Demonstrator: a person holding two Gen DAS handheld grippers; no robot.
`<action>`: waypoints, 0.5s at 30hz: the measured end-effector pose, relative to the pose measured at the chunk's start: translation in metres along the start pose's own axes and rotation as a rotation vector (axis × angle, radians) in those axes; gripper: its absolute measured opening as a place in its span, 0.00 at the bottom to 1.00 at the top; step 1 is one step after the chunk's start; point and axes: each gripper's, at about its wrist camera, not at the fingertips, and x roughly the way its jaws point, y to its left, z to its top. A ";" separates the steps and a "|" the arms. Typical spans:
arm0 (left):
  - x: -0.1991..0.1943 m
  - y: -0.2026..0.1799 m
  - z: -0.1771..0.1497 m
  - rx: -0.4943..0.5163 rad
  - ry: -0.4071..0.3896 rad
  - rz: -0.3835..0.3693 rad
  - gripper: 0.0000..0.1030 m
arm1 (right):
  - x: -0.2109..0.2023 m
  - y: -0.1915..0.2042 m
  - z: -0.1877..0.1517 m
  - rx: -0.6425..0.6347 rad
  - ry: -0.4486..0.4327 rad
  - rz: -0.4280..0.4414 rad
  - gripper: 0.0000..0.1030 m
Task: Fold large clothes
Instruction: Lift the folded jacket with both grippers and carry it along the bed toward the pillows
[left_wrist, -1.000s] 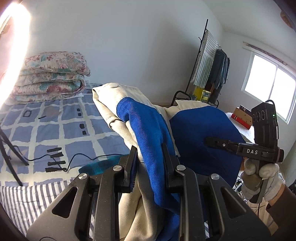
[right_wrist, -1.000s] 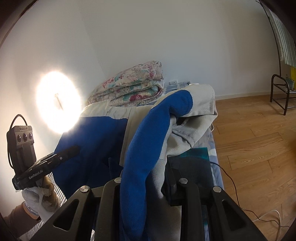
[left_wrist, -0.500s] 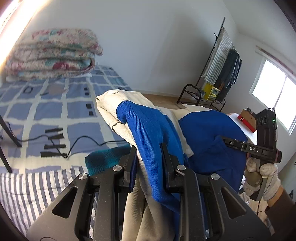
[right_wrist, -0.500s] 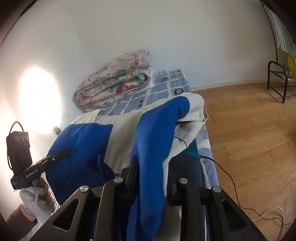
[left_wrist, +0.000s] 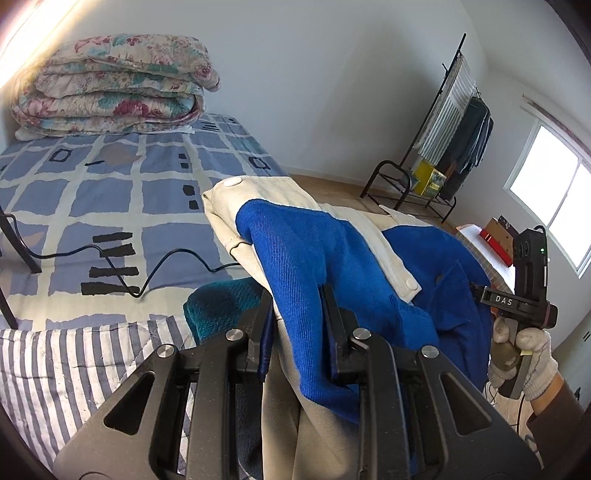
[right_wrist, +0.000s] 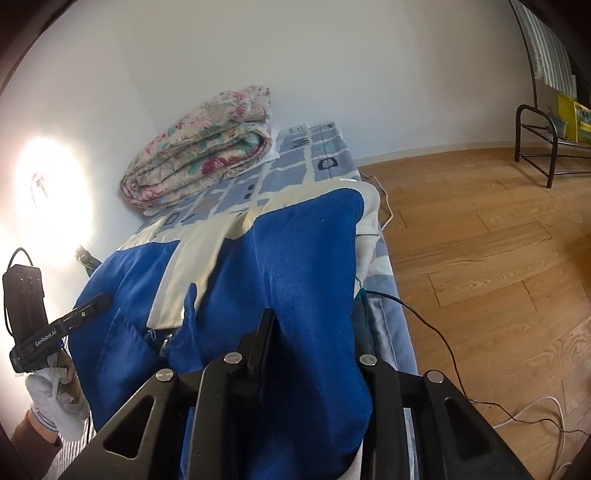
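Bed (left_wrist: 110, 177) with checked cover beside a wood floor (right_wrist: 480, 229); folded quilt (left_wrist: 110, 85) at its head. Left gripper (left_wrist: 297, 306) clamps the blue-and-cream garment (left_wrist: 314, 251) above the bed; right gripper (right_wrist: 314, 332), jaws opening, has it between them.

Blue-and-cream cloth jacket (left_wrist: 317, 251) over the blue checked bed (left_wrist: 110, 192), folded floral quilt (left_wrist: 110, 85) behind, black cable (left_wrist: 155, 269) left.

Cloth, plastic and wood in front of you

You are looking at a jacket (left_wrist: 317, 258) of ribbed blue and matt cream cloth, a quilt (left_wrist: 110, 85) in soft flowered fabric, a bedsheet (left_wrist: 110, 184) in flat printed cotton, grippers of matt black plastic with shiny metal screws, and a floor (right_wrist: 480, 236) showing smooth, lightly glossy wood.
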 end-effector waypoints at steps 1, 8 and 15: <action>0.001 0.002 0.000 -0.005 0.004 0.001 0.21 | 0.002 -0.001 0.000 0.004 0.006 -0.007 0.28; 0.003 0.001 -0.006 -0.019 0.021 0.051 0.27 | 0.012 0.001 -0.004 0.020 0.026 -0.083 0.42; 0.000 0.006 -0.009 -0.050 0.040 0.058 0.30 | 0.007 0.002 -0.009 0.024 0.029 -0.119 0.51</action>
